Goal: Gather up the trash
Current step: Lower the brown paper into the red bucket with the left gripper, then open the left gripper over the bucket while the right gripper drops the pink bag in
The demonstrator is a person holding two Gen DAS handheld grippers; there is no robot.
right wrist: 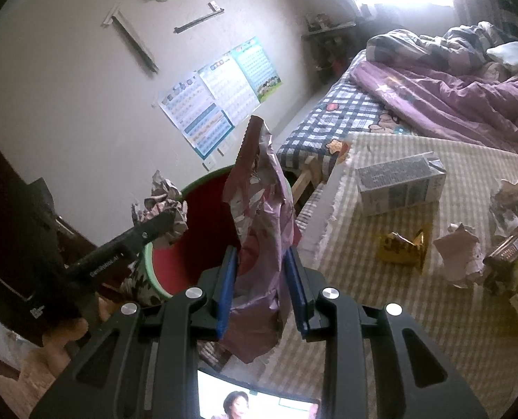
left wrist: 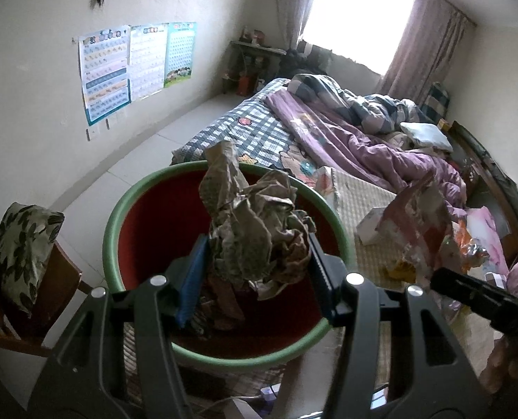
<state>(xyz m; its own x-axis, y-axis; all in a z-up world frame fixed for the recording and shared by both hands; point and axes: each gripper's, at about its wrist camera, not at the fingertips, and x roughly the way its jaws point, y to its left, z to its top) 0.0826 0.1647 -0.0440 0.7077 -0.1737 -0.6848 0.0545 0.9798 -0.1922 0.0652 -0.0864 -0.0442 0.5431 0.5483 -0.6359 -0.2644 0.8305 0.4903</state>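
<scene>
Left gripper is clamped on a wad of crumpled paper, its blue pads pressed against both sides, and it is positioned directly above the bin, a red-lined bucket with a green rim. Some paper scraps already lie in the bottom of the bin.

Right gripper is closed on a pink foil snack bag, held upright just beside the bin, on the bed side of its rim.

Beyond the bin, on the checked mat covering the bed, trash remains: a grey carton, a gold wrapper, a ball of white paper and further wrappers at the far edge, too blurred to identify.

Assessment: the step in hand is the deposit. The left load appears ready for release; opening the jaws should let it fall inside. The right load is not clearly over the opening and calls for a short shift toward the bin centre before release. The light bag may catch on the rim.
</scene>
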